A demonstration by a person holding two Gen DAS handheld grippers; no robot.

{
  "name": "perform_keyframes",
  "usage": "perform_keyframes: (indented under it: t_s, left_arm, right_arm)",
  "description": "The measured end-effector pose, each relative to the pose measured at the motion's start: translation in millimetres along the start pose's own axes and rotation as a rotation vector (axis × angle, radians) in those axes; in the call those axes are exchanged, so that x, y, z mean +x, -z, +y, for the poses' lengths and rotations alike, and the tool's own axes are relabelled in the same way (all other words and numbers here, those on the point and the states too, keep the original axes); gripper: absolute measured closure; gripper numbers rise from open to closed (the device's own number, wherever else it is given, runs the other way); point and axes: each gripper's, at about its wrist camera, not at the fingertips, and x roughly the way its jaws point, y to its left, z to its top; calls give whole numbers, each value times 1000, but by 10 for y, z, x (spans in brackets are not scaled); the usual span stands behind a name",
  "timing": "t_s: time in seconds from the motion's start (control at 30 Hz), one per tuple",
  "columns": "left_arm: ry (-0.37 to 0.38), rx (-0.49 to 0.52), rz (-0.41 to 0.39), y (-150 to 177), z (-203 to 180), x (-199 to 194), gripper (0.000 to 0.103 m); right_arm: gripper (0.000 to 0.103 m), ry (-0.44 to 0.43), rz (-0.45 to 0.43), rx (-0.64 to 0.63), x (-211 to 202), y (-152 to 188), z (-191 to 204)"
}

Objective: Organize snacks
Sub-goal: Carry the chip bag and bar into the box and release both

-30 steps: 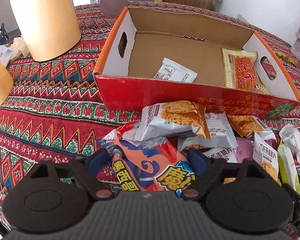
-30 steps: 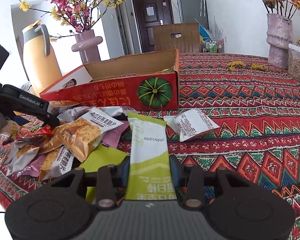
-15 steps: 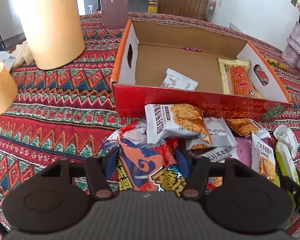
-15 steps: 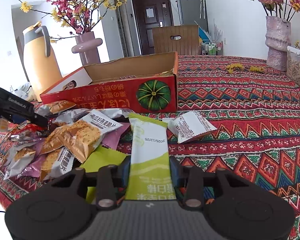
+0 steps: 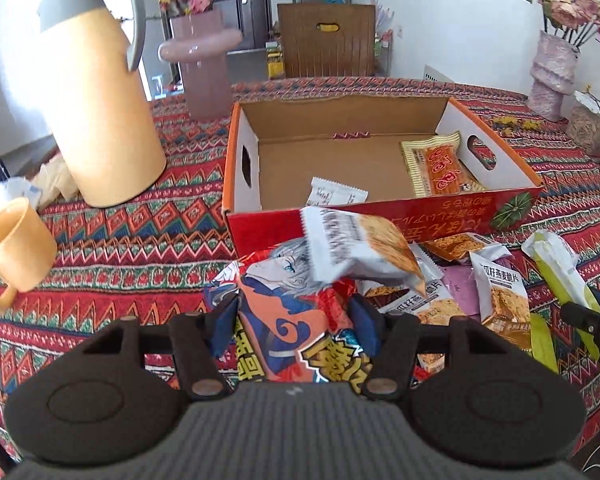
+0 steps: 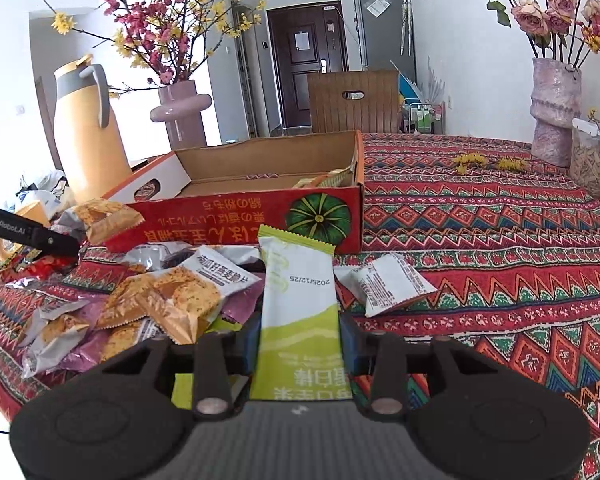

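right hand-held gripper clamps green-white snack bar | red box behind | snack pile left

The worktop, under a red zigzag-patterned cloth, bears an open red cardboard box, a heap of snack packets just before it, a yellow jug with a yellow mug nearby, two pink vases and scattered yellow blossoms.

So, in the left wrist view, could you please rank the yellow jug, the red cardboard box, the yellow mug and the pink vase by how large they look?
1. red cardboard box
2. yellow jug
3. pink vase, though it stands farther back, so unsure
4. yellow mug
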Motion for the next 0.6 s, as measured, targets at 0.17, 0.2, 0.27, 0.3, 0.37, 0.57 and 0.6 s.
perform_keyframes:
  t_s: [0.17, 0.2, 0.27, 0.3, 0.37, 0.57, 0.6]
  left_arm:
    - [-5, 15, -18, -10, -18, -64, 43]
    - [-2, 13, -22, -11, -11, -79, 43]
    - [0, 9, -33, -12, 5, -116, 43]
    - [0, 9, -38, -19, 9, -131, 43]
    - [3, 7, -53, -42, 21, -169, 43]
    - [7, 4, -96, -175, 5, -215, 43]
    - [8, 5, -101, -203, 1, -214, 43]
  right_arm:
    - [64, 2, -16, -11, -60, -33, 50]
    - [64, 2, -20, -13, -72, -46, 57]
    - [64, 2, -29, -18, -89, -76, 71]
    - [64, 2, -35, -22, -99, -99, 79]
    - [64, 1, -47, -31, -104, -151, 96]
    - [64, -2, -95, -58, -71, -396, 165]
    - [64, -3, -102, -63, -57, -443, 177]
